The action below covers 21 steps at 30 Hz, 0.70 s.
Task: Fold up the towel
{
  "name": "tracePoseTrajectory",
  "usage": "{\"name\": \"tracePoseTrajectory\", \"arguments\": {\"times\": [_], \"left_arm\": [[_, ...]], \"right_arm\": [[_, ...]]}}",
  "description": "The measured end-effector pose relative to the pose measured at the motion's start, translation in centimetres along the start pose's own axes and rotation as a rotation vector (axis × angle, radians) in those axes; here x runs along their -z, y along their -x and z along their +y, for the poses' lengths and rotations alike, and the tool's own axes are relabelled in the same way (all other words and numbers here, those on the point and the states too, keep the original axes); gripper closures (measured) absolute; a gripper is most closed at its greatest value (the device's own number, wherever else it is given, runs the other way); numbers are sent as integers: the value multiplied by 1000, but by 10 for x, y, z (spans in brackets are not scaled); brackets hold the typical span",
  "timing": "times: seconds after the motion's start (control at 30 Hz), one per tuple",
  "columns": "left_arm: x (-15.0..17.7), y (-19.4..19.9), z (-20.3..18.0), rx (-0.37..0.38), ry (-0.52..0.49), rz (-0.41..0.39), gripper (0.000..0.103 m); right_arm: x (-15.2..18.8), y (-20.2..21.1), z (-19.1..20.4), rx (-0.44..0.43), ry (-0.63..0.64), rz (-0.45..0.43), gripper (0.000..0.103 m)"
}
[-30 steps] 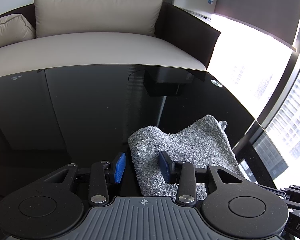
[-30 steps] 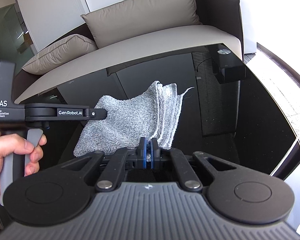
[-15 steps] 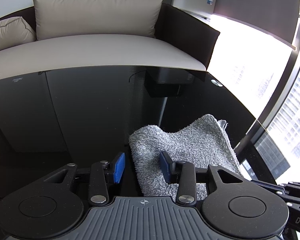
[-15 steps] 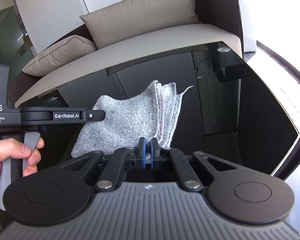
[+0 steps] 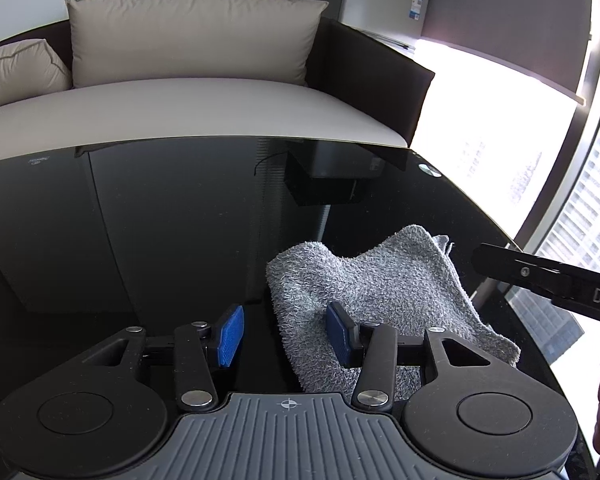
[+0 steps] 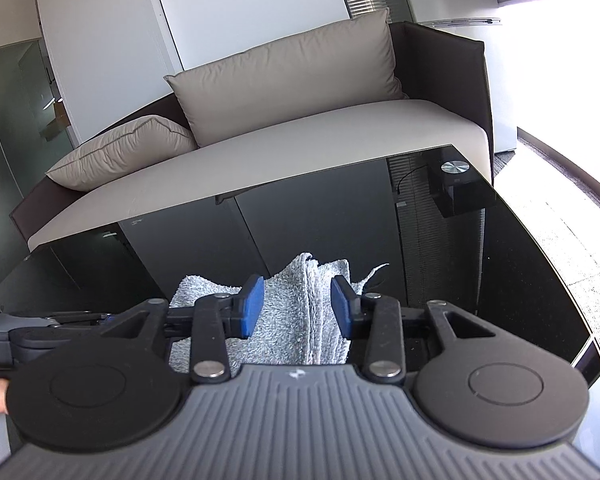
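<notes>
Right hand-held gripper point(image 6: 297, 307) is spreading its blue pads, folded grey towel point(image 6: 300, 320) lying loose between them on the black worktop point(image 6: 500, 280). Left hand-held gripper point(image 5: 284, 334) is opening too, towel's edge under its right pad. Beige sofa point(image 6: 300, 132) beyond.

Your towel point(image 5: 384, 296) lies on the worktop point(image 5: 160, 220) at four o'clock, the sofa point(image 5: 204, 108) behind at twelve o'clock.
</notes>
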State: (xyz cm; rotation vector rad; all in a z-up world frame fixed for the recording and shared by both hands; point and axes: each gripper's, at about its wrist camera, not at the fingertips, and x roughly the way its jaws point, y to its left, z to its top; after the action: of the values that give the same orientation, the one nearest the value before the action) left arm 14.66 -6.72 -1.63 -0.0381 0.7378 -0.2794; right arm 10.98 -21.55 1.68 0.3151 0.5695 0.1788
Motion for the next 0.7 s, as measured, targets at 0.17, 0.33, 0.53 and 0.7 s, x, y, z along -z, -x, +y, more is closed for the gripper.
{"name": "tracePoseTrajectory", "arguments": {"times": [0.17, 0.33, 0.53, 0.7], "left_arm": [[2, 5, 3, 15, 2, -7, 59], [4, 3, 6, 24, 7, -2, 58], [3, 5, 5, 33, 9, -8, 58], [3, 5, 6, 31, 13, -8, 58]], "right_arm": [[-1, -23, -3, -3, -31, 37, 64], [0, -33, -3, 9, -18, 59, 64], [-1, -34, -3, 24, 5, 49, 79], [-1, -35, -3, 37, 23, 41, 92]]}}
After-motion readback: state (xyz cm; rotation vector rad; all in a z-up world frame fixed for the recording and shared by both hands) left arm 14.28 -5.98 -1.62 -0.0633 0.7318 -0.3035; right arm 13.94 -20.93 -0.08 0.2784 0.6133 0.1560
